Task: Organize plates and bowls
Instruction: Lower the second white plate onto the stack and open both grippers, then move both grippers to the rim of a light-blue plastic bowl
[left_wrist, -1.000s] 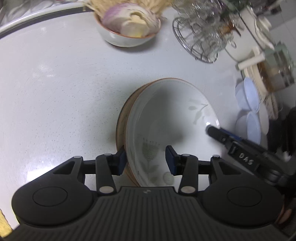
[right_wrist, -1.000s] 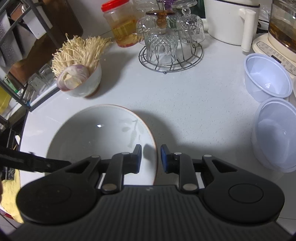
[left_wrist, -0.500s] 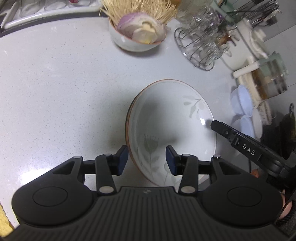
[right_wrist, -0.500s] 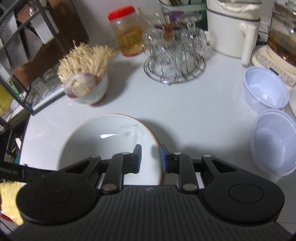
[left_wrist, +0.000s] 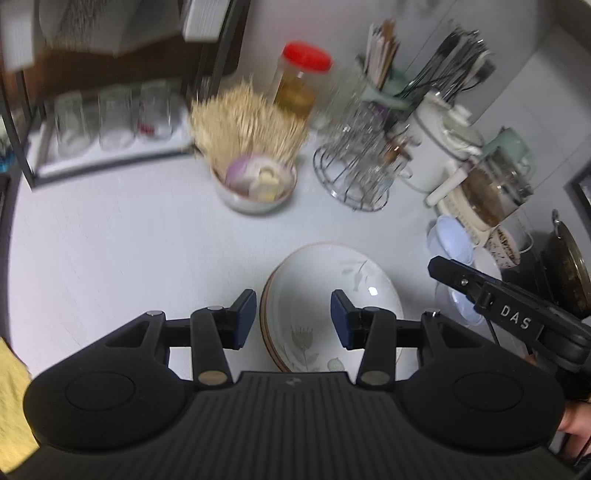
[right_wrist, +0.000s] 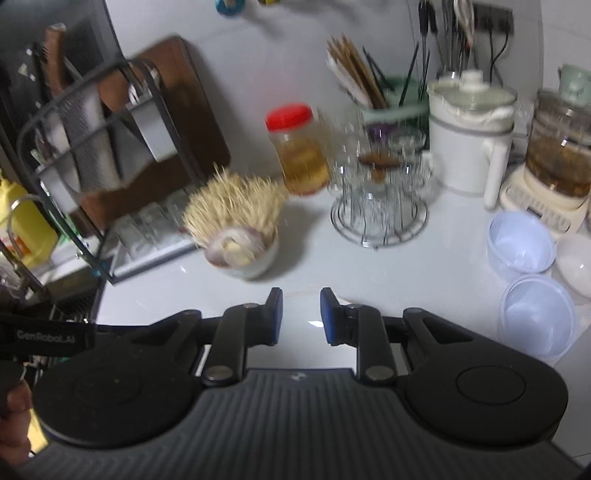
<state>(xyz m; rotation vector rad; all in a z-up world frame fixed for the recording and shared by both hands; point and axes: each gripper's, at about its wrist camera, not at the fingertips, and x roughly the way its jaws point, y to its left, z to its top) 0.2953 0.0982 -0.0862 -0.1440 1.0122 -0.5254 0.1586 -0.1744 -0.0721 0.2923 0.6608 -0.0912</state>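
Both tools hover empty over the white table. The left tool is spread, with the left rim of the stacked plates showing below between its fingers, untouched. The right tool has a narrow gap and pinches nothing. The plates lie flat near a bowl of food.

Stacked plates on counter, garlic bowl behind

White letters "DAS" printed on the black arm of the right hand-held gripper, seen from the left wrist. Faint grey "GenRobot.AI" along the black arm of the left hand-held gripper, seen from the right wrist.
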